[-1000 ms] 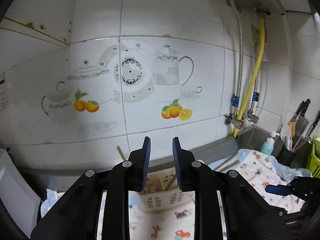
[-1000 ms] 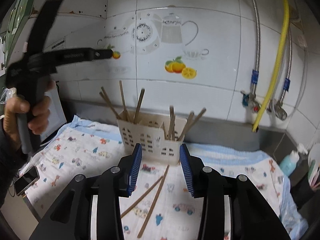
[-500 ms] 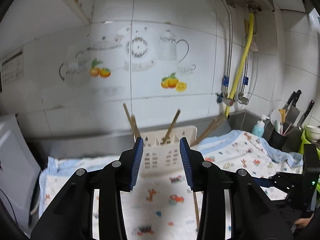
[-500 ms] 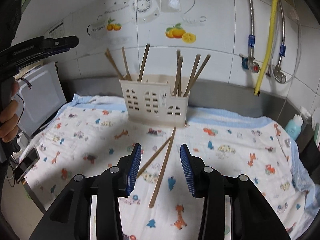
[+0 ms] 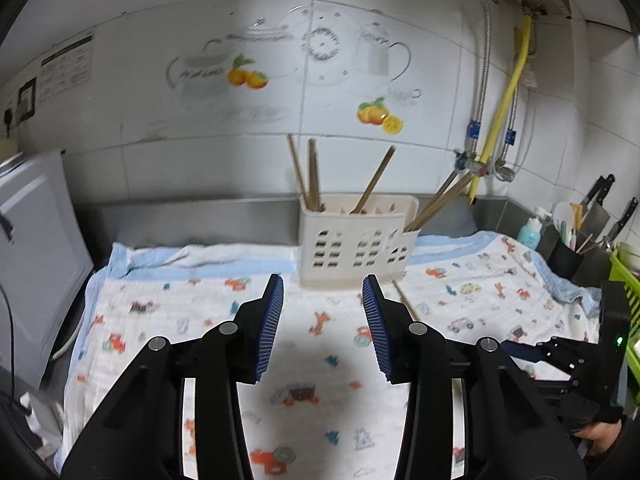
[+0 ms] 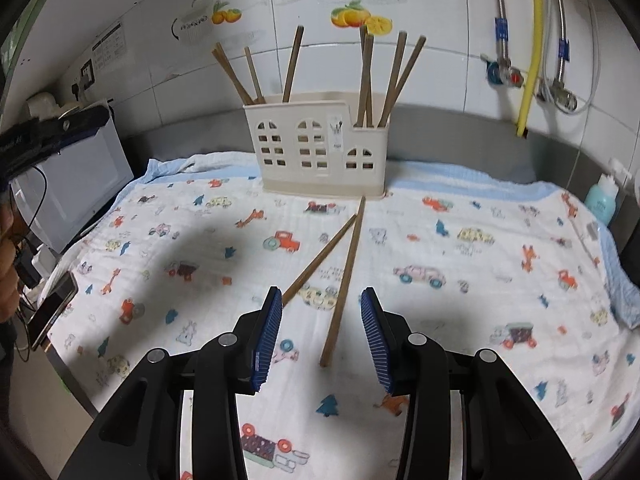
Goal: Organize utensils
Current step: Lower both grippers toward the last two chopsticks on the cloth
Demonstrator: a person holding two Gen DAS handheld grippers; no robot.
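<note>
White cotton cloth, printed all over with little cartoon cars and animals, is spread across the whole counter, backed by a tiled wall with fruit and teapot decals. On the cloth near the wall, a cream plastic utensil holder with window-shaped cutouts is stood upright, and several wooden chopsticks are stuck in it, leaning at different angles. Two loose chopsticks are left lying flat on the cloth in front of the holder, their far ends close together near its base and the near ends spread apart toward the right gripper. That gripper is held wide open with nothing in it, and the near tip of one loose chopstick is seen between its blue pads. The left gripper is likewise spread wide and empty, held above the cloth and pointed at the holder. A small teal bottle is parked way off at the right edge.
</note>
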